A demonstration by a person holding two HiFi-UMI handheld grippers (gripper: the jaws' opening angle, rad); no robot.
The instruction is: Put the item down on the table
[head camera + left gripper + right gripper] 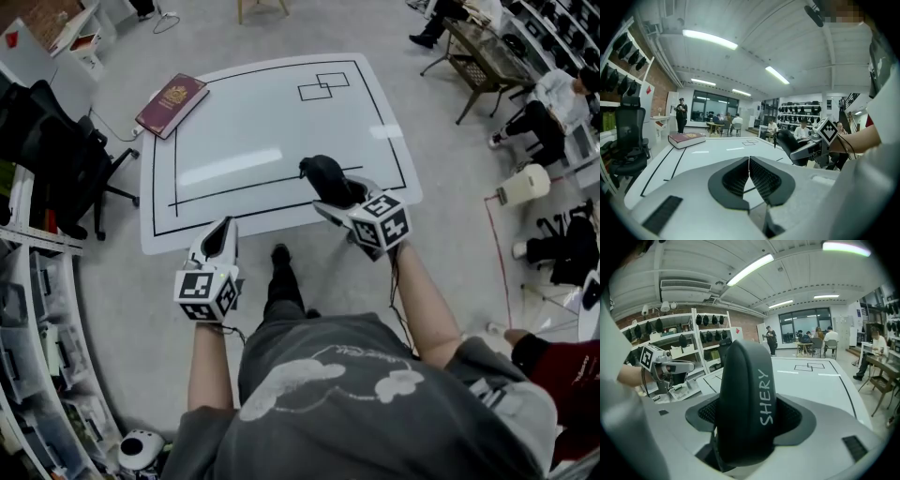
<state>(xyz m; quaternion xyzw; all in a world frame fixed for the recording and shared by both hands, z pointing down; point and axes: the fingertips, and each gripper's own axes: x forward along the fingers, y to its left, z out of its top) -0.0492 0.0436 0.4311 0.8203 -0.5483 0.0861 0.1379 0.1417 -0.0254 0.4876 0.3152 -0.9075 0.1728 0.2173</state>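
Left gripper [749, 161]: it is empty, and its jaws are pressed together. It hangs low before the person's body, just short of the near edge of the counter [262, 122].
Right gripper [745, 416]: its jaws stand wide and pinch the dark item [743, 394] from both sides, and the pads press on its flanks.
Place of the item: it is in the right gripper, standing up out of the jaws. It is over the near right part of the counter and seems not to rest on it yet.
Risk, near edge: the item is held close to the counter's border. If the jaws let go here, I think it can land half off the edge and drop to the floor.
Risk, height: if it is released from the air, its rounded body can roll or tip over.
Risk, grip: the smooth sides can slip in the pads when the wrist tilts.
Look of the item: it is black, matt and smooth, with a rounded top and white letters "SHERY" along one side. What kind of thing it is, I cannot tell.
Counter: it is white, with black lines and two small overlapping rectangles drawn near the far side.
Far left corner: a dark red book [172, 103] lies there, well apart from the item.
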